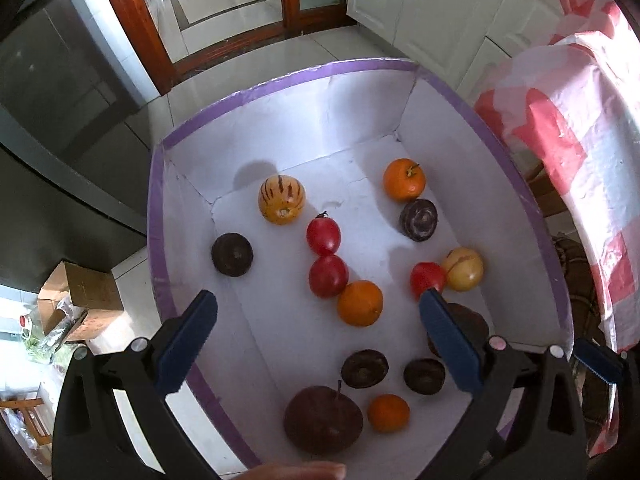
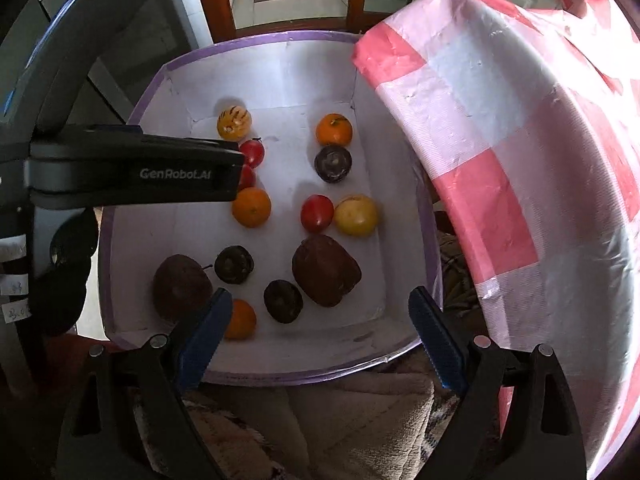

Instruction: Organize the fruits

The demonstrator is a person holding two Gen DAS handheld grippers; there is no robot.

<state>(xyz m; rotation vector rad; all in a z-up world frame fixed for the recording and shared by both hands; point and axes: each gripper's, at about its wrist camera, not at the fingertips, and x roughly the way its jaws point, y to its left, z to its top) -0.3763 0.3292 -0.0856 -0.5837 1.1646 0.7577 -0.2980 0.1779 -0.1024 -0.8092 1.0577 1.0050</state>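
A white box with a purple rim [image 1: 280,76] [image 2: 256,40] holds several loose fruits: oranges [image 1: 359,303] [image 2: 251,207], red tomatoes [image 1: 328,276] [image 2: 317,213], yellow striped melons [image 1: 281,199] [image 2: 234,123], dark mangosteens [image 1: 232,254] [image 2: 333,163] and two large dark red apples [image 1: 323,419] [image 2: 325,269]. My left gripper [image 1: 316,308] is open and empty above the box, over the orange. My right gripper [image 2: 320,308] is open and empty above the box's near edge. The left gripper's body [image 2: 136,172] shows in the right wrist view, hiding some fruit.
A table with a pink-and-white checked cloth [image 1: 560,112] [image 2: 520,160] stands right of the box. A cardboard box [image 1: 80,300] sits on the tiled floor at left. A dark cabinet [image 1: 48,92] is at left. A beige rug [image 2: 320,420] lies before the box.
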